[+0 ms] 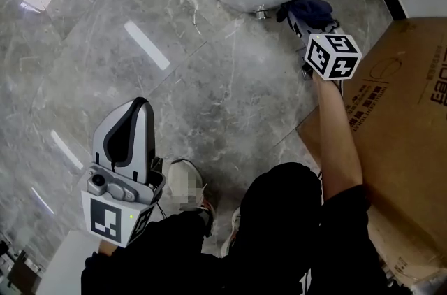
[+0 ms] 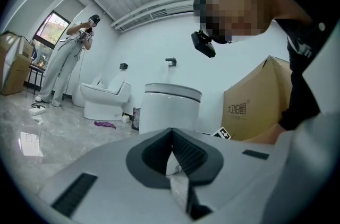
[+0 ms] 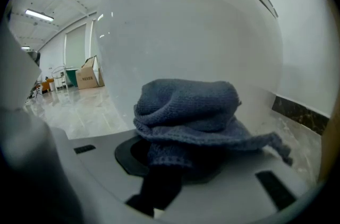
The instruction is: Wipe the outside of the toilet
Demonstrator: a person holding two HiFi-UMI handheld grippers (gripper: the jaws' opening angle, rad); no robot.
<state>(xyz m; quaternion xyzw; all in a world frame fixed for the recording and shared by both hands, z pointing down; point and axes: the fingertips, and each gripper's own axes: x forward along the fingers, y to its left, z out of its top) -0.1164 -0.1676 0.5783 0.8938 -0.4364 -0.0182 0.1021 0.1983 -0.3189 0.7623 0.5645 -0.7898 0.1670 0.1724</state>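
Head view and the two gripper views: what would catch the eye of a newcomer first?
First, the blue-grey cloth bunched in the right tool, low down at the curved side of the white toilet. Next, the left tool, shut and empty, hangs above the grey stone floor near the person's knee. A large cardboard box lies at the right.

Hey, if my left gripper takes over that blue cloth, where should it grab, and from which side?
Probably the loose tail of the blue cloth, coming from the side nearer the wall: it sticks out there, while the bunched middle is clamped in the jaws of the right gripper, close against the toilet.
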